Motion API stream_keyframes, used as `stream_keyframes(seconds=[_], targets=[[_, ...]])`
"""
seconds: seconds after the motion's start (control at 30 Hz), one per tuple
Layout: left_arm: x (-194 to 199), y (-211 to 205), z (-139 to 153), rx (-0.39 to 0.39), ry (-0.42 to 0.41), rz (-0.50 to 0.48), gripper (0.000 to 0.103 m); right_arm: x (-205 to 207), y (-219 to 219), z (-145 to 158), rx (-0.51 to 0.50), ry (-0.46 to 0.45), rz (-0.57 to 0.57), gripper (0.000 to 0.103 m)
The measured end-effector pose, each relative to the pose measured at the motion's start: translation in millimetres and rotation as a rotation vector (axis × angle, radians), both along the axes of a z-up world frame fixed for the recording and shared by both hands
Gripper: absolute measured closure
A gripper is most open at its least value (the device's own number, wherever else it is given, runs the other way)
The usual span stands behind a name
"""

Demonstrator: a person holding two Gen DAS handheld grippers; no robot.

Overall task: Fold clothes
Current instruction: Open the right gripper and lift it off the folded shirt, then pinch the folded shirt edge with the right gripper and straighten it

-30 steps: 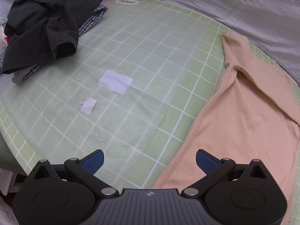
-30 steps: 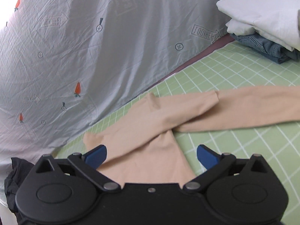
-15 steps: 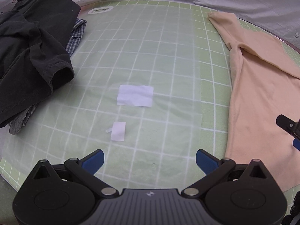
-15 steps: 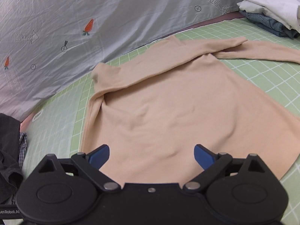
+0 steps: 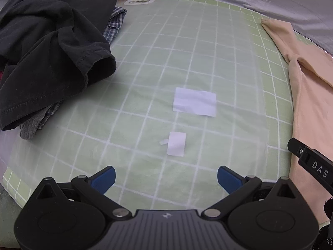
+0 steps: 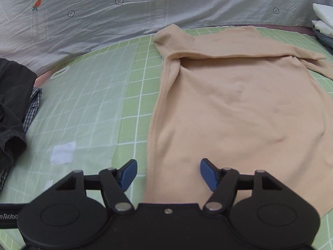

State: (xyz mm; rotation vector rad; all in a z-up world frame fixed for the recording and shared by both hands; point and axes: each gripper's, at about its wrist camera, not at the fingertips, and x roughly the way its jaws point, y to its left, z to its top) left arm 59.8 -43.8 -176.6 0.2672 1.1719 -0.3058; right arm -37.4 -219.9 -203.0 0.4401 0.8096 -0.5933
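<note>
Peach top: a peach long-sleeved top (image 6: 239,112) lies flat on the green grid mat (image 6: 141,95), collar end toward the grey sheet, one sleeve folded across the chest, the other trailing off to the right.
Hem: its lower left edge lies between the blue pads of the right tool.
Right tool: the right tool (image 6: 168,175) hangs over that hem corner, jaws closing, pads not pressing on the cloth.
Left tool: the left tool (image 5: 165,179) stands released, jaws wide, over bare mat well left of the top, nothing between them.
Mat: a frosted clear sheet (image 5: 145,66) covers its left part, with two white paper scraps (image 5: 194,102) stuck on it.
Pile: a black garment (image 5: 47,48) heaped on a checked shirt (image 5: 113,28) at the mat's left edge.
Beyond: grey carrot-print sheet (image 6: 124,14) along the far side; folded white clothes (image 6: 323,18) at the right corner.
</note>
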Motion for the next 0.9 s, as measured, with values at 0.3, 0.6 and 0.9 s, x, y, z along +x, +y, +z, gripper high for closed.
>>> stream_keyframes(seconds=[0.3,0.6,0.9], targets=[[1,-8,-2,-0.005,0.012,-0.036,0.000,9,11,4,-0.085,0.053,0.105,0.100],[-7,-42,3,-0.022,0.010,-0.067,0.000,-14,-16,18,0.053,-0.073,0.096,0.101],[-41,-104,6,-0.030,0.017,-0.107,0.000,-56,-69,28,0.173,-0.166,0.063,0.101]])
